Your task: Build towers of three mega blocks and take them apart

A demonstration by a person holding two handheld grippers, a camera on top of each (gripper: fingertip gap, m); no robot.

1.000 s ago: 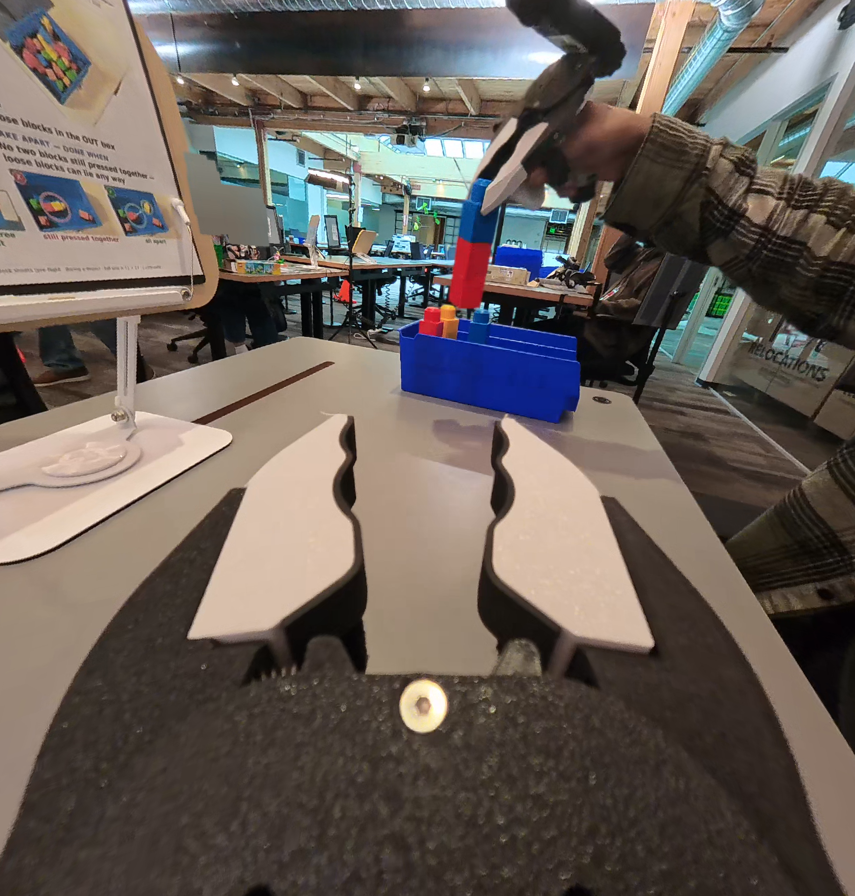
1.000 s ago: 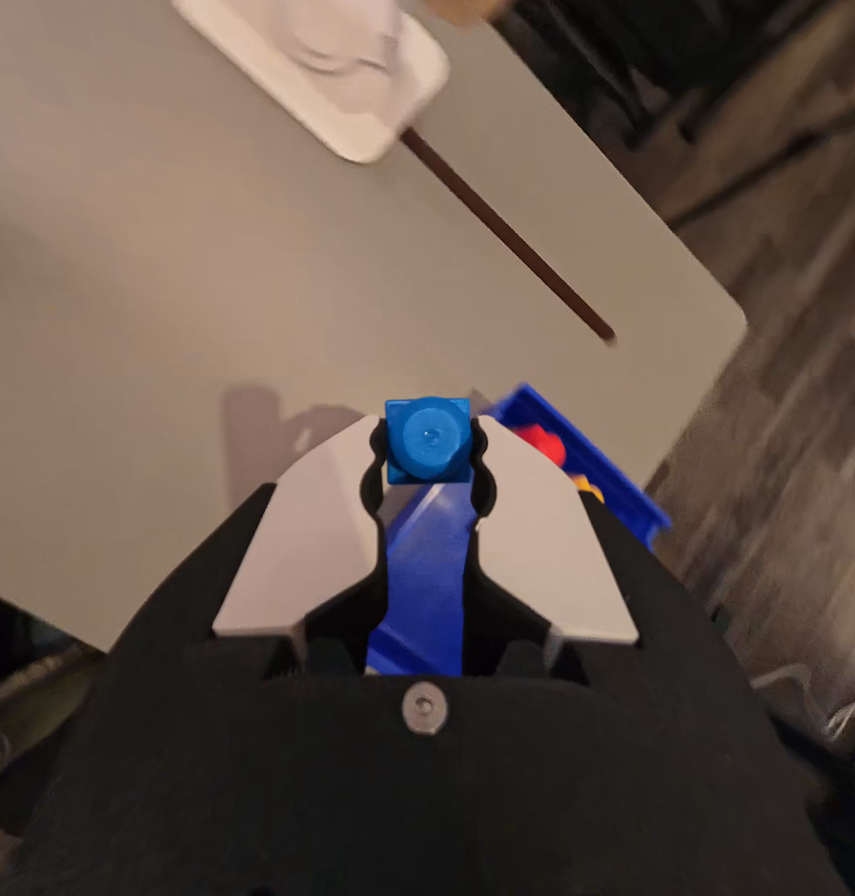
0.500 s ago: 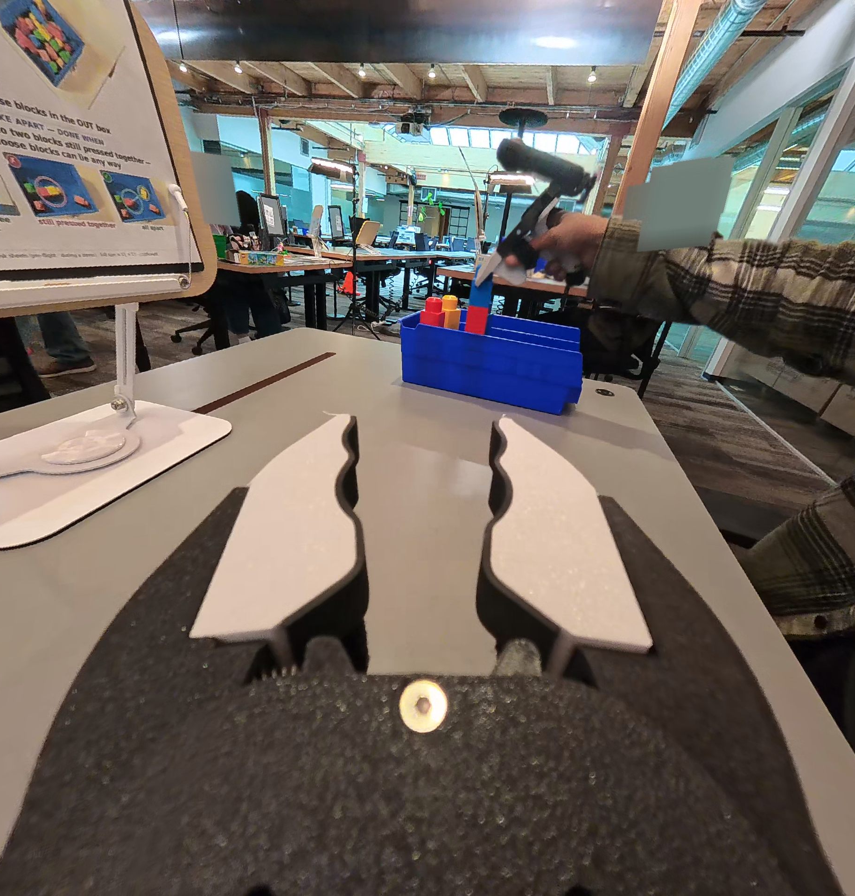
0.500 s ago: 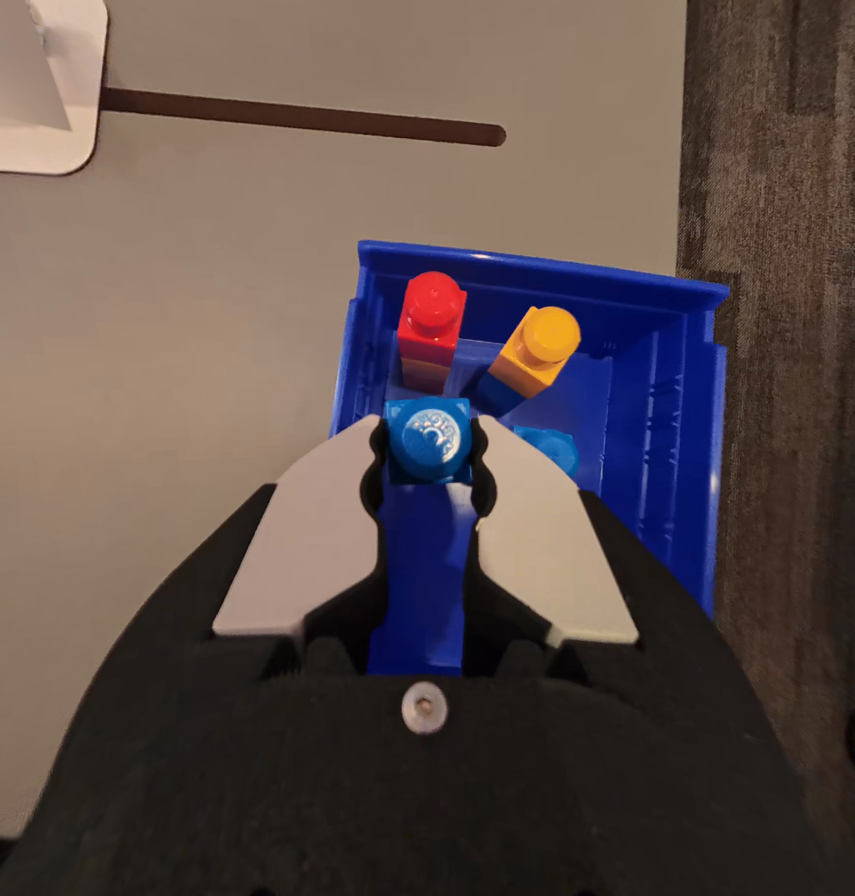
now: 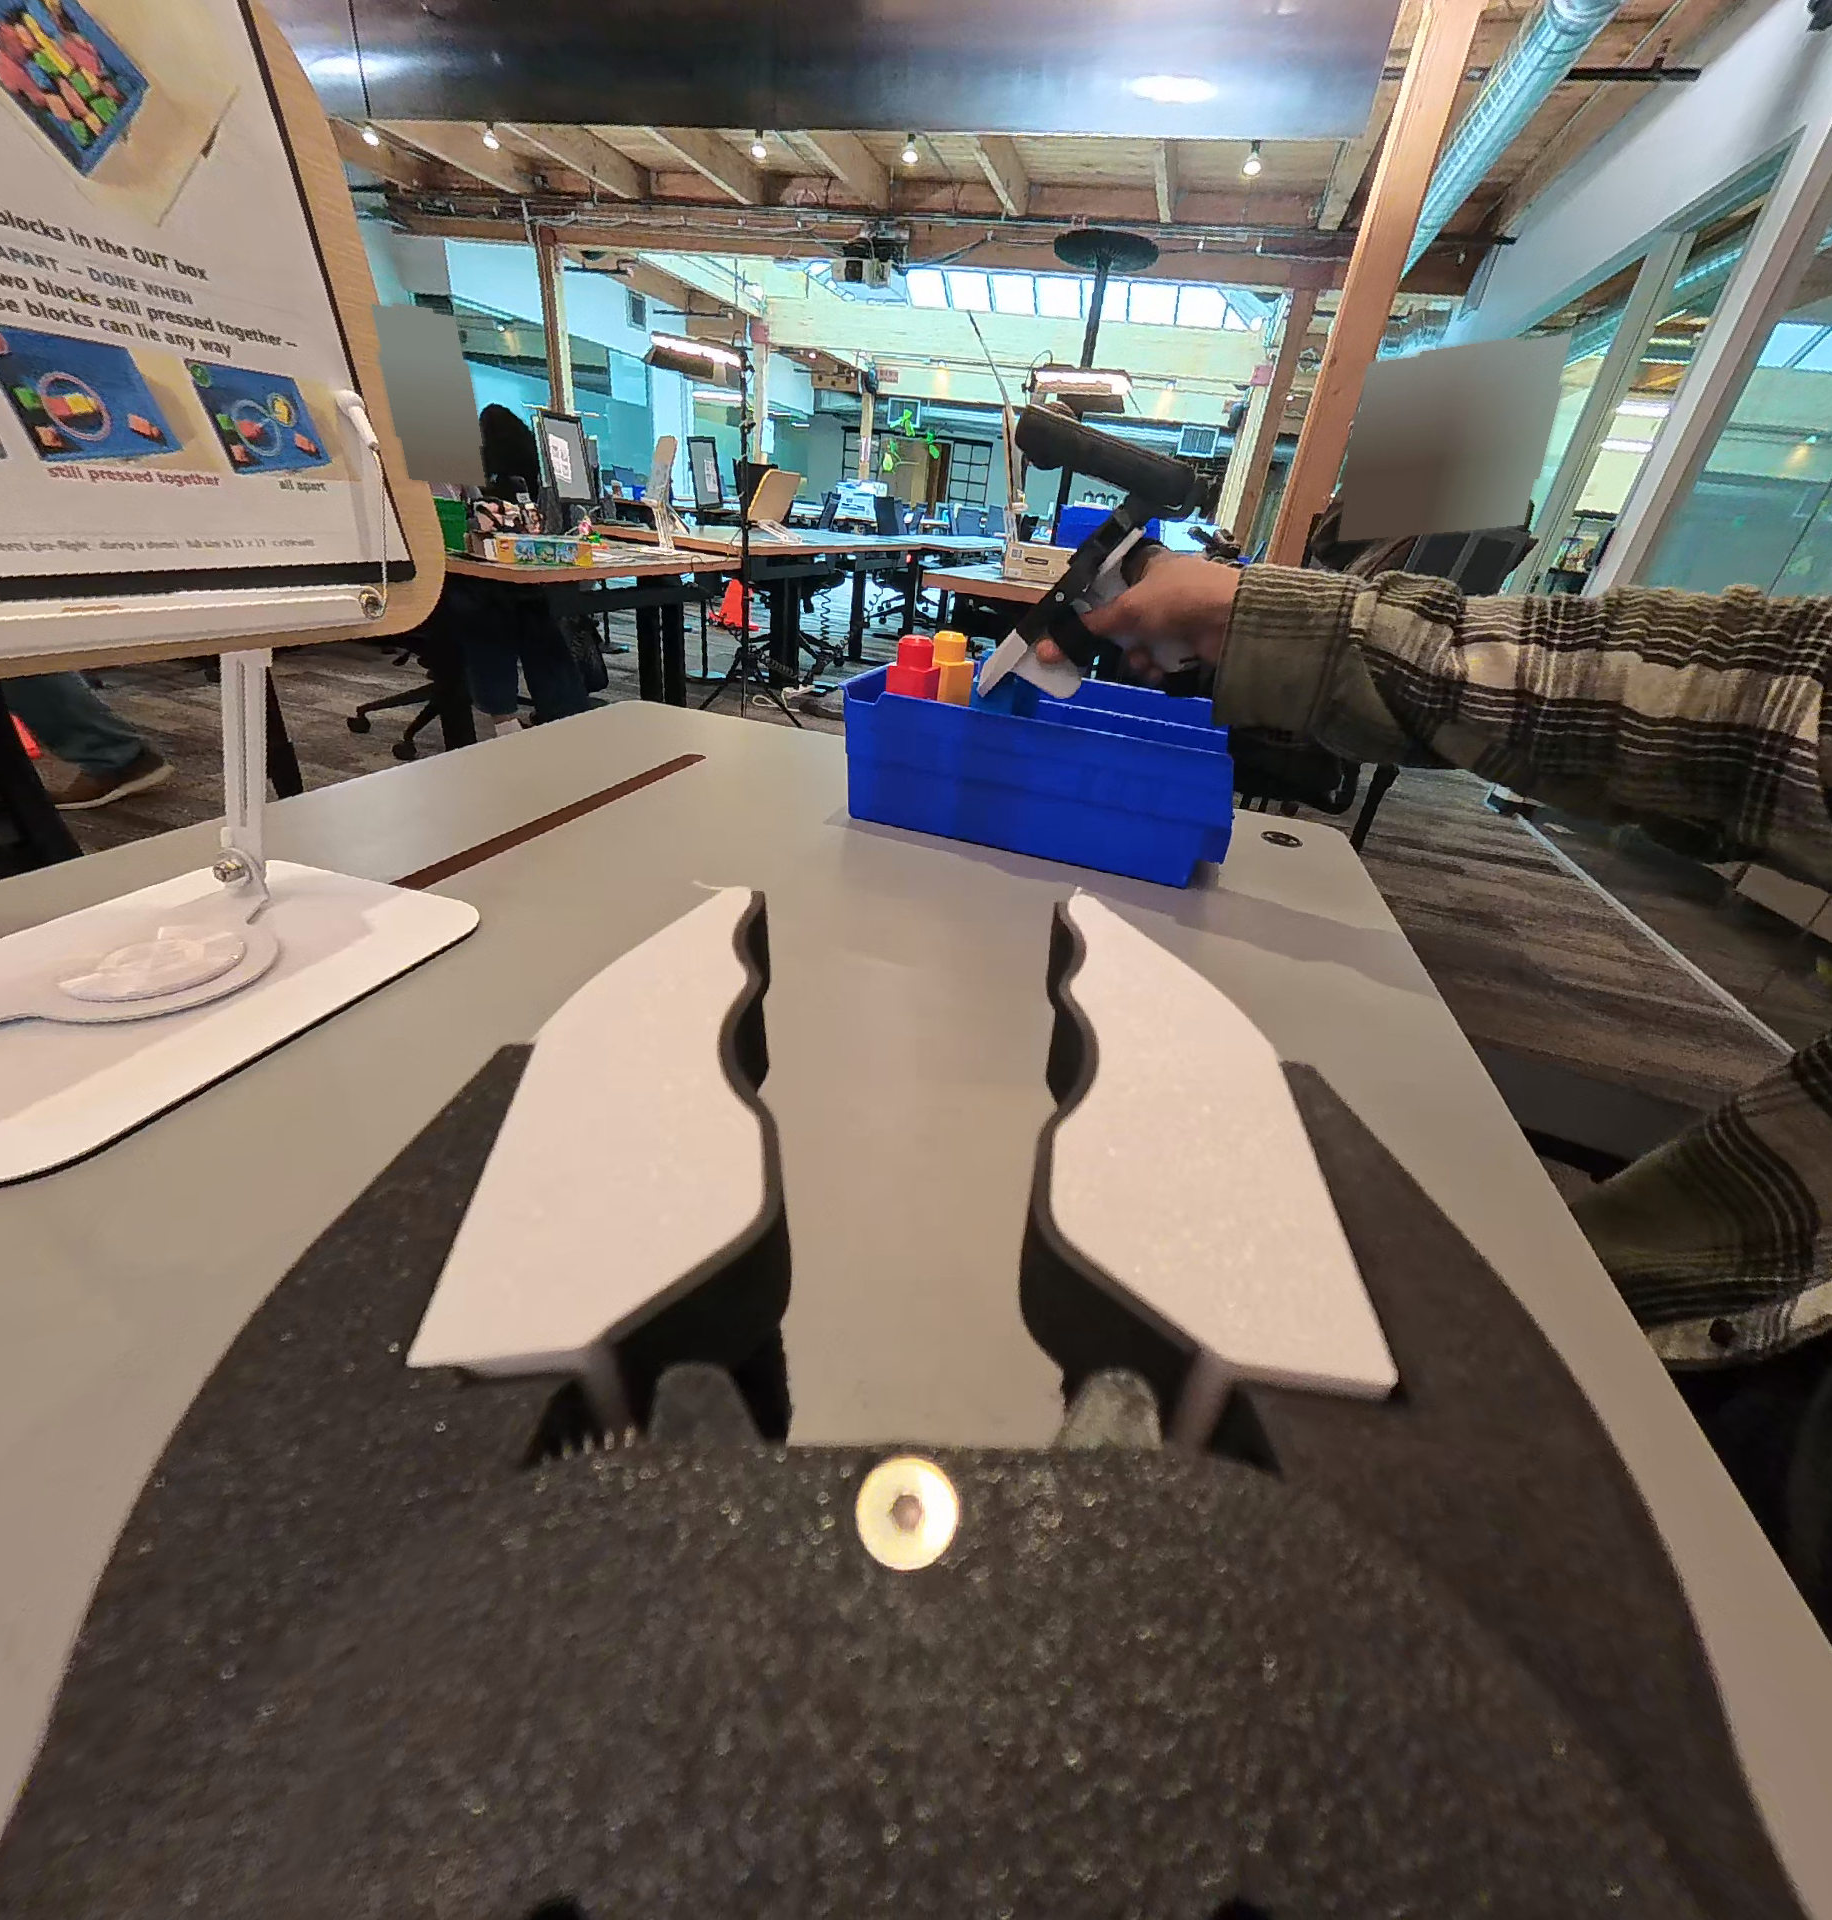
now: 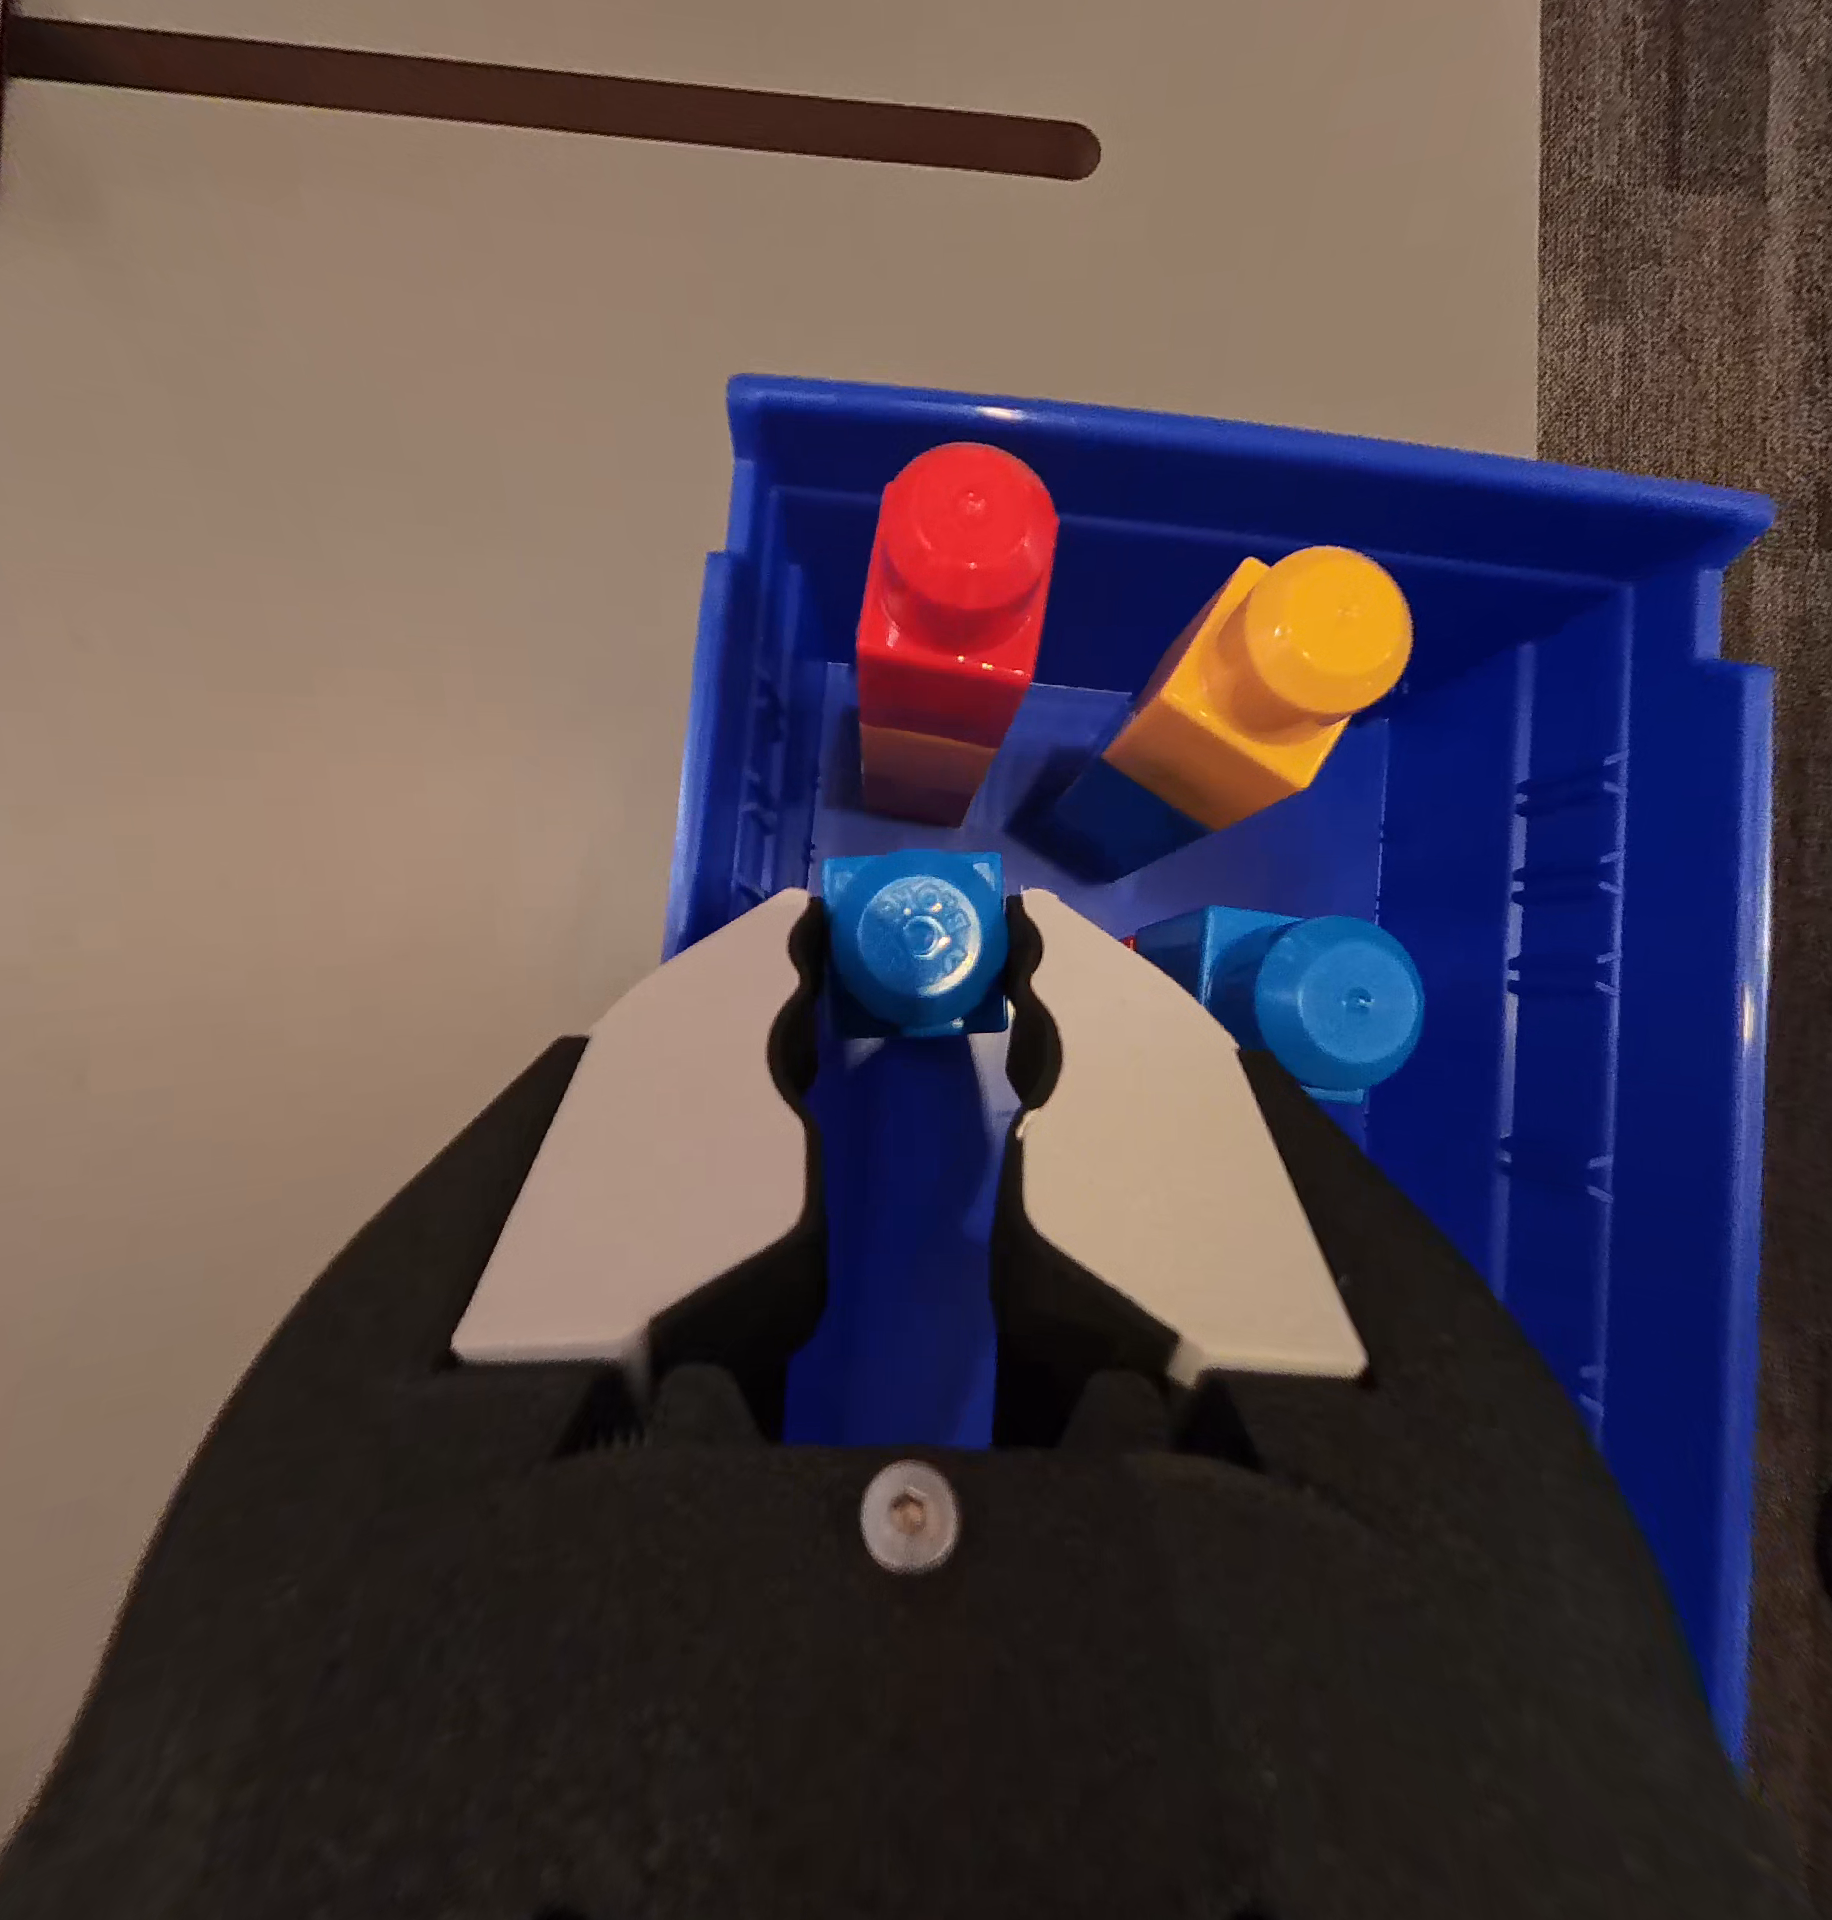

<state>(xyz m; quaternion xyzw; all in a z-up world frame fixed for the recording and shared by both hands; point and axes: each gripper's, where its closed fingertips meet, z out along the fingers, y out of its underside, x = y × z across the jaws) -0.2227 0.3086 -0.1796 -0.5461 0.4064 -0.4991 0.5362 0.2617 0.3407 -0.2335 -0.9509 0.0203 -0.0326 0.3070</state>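
The right gripper point(image 6: 917, 961) is pointing straight down into the blue bin point(image 6: 1577, 935), and its fingers point(image 6: 683, 1091) are pinching the top block of a blue-topped tower point(image 6: 917, 940) from both sides. That tower is standing upright, its long axis running vertically, stud aimed right up at the right wrist camera, and it is sitting in the near-left part of the bin, close to the left wall. Its lower blocks are hiding under the top one, so I cannot tell their colours from here. Three more towers are standing in the same bin: a red-topped tower point(image 6: 953, 613) at the far left with an orange block showing below its cap, a yellow-topped tower point(image 6: 1265, 686) at the far right with a blue block under it, and a second blue-topped tower point(image 6: 1317, 997) just beside the held one on the right. All of them are pointing studs up; they splay outward in this wide-angle view. From the left wrist view, the right gripper point(image 5: 1026, 675) is reaching down at a slant into the bin point(image 5: 1037, 790), held by a hand point(image 5: 1151, 613) in a plaid sleeve point(image 5: 1514, 686), with the red and yellow tops poking above the rim. The left gripper point(image 5: 907, 997) is lying low over the grey table point(image 5: 631, 852), well back from the bin, its fingers point(image 5: 621, 1132) spreading wide with nothing between them. A white stand point(image 5: 164, 987) carrying an instruction board point(image 5: 143, 312) is sitting on the table off to the left.
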